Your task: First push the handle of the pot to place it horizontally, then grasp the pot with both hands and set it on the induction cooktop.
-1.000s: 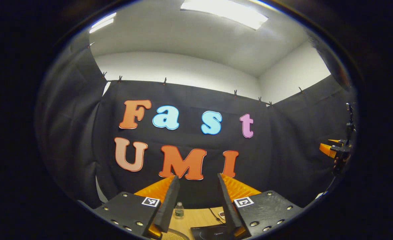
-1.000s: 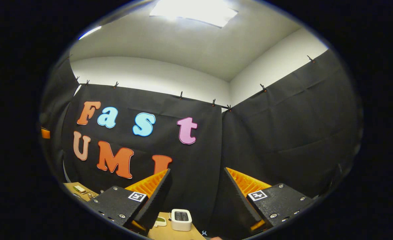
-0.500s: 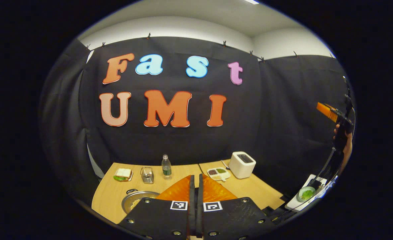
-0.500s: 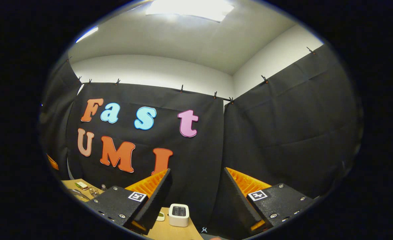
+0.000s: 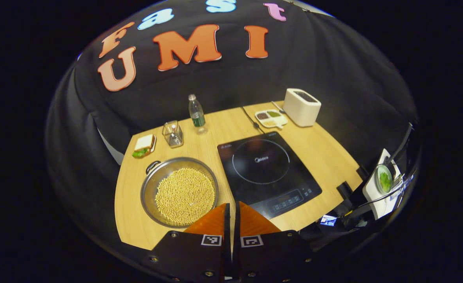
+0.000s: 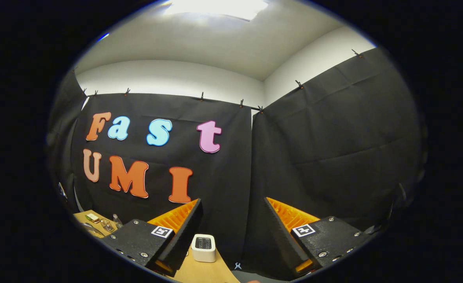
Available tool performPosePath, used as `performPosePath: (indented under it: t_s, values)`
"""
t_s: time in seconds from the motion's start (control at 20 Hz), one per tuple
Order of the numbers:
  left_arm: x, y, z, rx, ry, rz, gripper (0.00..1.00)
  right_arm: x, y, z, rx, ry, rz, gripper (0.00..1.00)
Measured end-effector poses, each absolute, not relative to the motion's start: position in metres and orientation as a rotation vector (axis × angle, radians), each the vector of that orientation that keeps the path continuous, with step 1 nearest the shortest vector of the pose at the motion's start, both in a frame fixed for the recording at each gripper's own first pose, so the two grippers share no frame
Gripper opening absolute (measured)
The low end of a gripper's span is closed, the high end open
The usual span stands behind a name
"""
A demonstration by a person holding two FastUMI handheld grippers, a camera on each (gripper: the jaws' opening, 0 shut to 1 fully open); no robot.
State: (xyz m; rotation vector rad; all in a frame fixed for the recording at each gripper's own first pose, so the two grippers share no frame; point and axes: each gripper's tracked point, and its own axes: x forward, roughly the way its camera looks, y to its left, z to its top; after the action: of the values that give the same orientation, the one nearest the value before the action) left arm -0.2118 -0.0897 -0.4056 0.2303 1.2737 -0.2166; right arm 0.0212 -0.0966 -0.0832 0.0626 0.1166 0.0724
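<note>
Here, I hold my left gripper (image 5: 231, 220) clenched, empty, above the bean-filled pot (image 5: 179, 191), ready to push its handle (image 5: 152, 166), while my right gripper (image 6: 231, 228) gapes idle.

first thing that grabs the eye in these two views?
In the left gripper view, the steel pot heaped with pale yellow beans, at the near left of the wooden table. Right beside it lies the black induction cooktop, bare, with the shut left gripper poised above the gap between them. In the right gripper view the right gripper is open, aimed over a white toaster at the black cloth wall.
</note>
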Motion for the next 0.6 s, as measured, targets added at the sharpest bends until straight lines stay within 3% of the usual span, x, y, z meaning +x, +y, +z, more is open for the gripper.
performPosePath:
  t_s: [0.6]
  values:
    - [-0.289, 0.005, -0.494, 0.330, 1.689, -0.362, 0.02, 0.001, -0.037, -0.091, 0.020, 0.194, -0.027, 0.95]
